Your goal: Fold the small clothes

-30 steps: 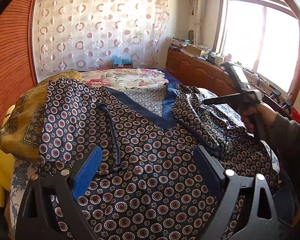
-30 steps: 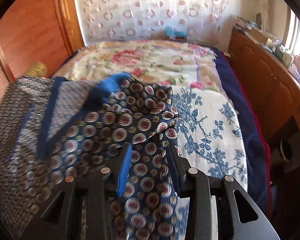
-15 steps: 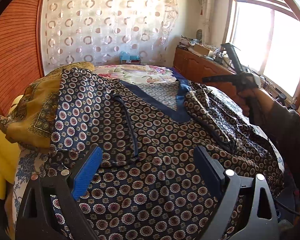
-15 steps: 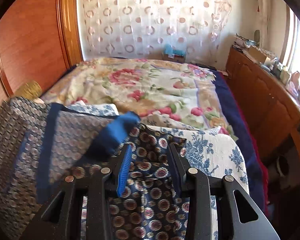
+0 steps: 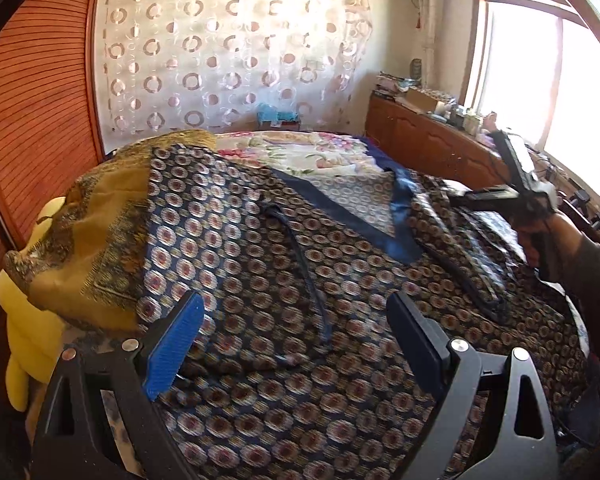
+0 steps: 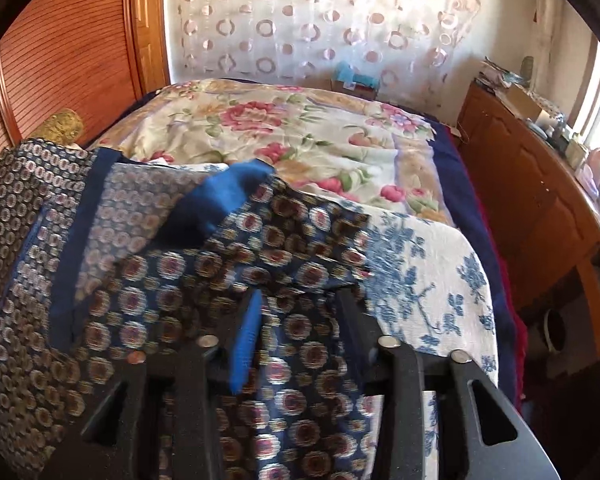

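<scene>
Step in hand: The first fold of the dark blue silky top with round red-and-gold dots (image 5: 260,264) looked just about made. Its right side had been flipped in over the middle, and the right tongs (image 6: 296,316) were letting go.

Where the top was: It lay spread on the near end of the bed with the flowery cover (image 6: 284,128), partly on a white cloth with blue flowers (image 6: 427,276). Its plain blue neck band (image 5: 339,216) pointed to the far end of the bed.

Right tongs: The jaws were opening. A fold of the dotted cloth sat between them, but the pads no longer looked pressed on it. In the left view the right tongs hung above the right side of the top.

Left tongs (image 5: 292,344): Wide apart and holding nothing. They hung over the near part of the top, in the middle.

Beside the top: A mustard-gold patterned cloth (image 5: 88,240) lay at its left edge, touching it.

Next move: I think the left side needed the same fold. The left tongs would have to go to the left edge, pinch only the dotted cloth and not the gold one, and bring it over the middle.

Watch out: The cloth looked slippery, so a loose pinch could let it slide out.
</scene>
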`<state>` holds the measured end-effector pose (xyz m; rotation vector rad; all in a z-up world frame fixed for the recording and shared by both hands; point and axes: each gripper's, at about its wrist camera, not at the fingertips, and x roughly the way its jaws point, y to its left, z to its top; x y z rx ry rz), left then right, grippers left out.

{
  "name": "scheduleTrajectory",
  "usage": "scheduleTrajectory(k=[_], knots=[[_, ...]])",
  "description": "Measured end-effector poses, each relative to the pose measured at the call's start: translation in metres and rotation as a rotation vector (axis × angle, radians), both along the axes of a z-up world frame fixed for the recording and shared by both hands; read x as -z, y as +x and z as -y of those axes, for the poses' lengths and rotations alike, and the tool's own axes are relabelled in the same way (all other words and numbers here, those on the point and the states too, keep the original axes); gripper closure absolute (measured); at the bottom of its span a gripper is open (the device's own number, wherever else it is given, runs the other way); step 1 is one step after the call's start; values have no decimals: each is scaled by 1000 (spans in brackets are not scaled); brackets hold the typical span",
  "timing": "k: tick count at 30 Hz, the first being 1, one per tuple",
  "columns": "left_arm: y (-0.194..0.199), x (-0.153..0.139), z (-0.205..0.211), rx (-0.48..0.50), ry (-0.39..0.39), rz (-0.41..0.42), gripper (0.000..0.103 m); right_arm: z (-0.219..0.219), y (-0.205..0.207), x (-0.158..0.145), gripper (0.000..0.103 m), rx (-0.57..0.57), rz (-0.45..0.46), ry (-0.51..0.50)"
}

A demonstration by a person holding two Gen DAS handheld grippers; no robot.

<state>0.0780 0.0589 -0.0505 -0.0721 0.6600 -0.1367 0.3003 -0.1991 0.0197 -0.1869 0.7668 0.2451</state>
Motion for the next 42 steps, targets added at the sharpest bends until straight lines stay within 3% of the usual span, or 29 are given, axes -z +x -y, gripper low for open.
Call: scheduleTrajectory(k=[6, 14, 17, 20, 33, 42], knots=[[25, -4, -24, -52, 17, -10, 10, 9, 11, 16, 52, 1, -29, -24], [61, -9, -55, -104, 28, -14, 10, 12, 8, 22, 41, 0, 9, 6], [75, -12, -63, -110, 35, -17, 16, 22, 11, 24, 36, -3, -19, 71], [87, -14, -71, -106, 28, -23, 23, 22, 12, 26, 29, 8, -24, 63], [136, -7, -93, -118, -11, -117, 59, 19, 11, 26, 24, 2, -28, 62], [151, -4, -97, -129, -40, -140, 65, 17, 11, 27, 22, -2, -28, 62]])
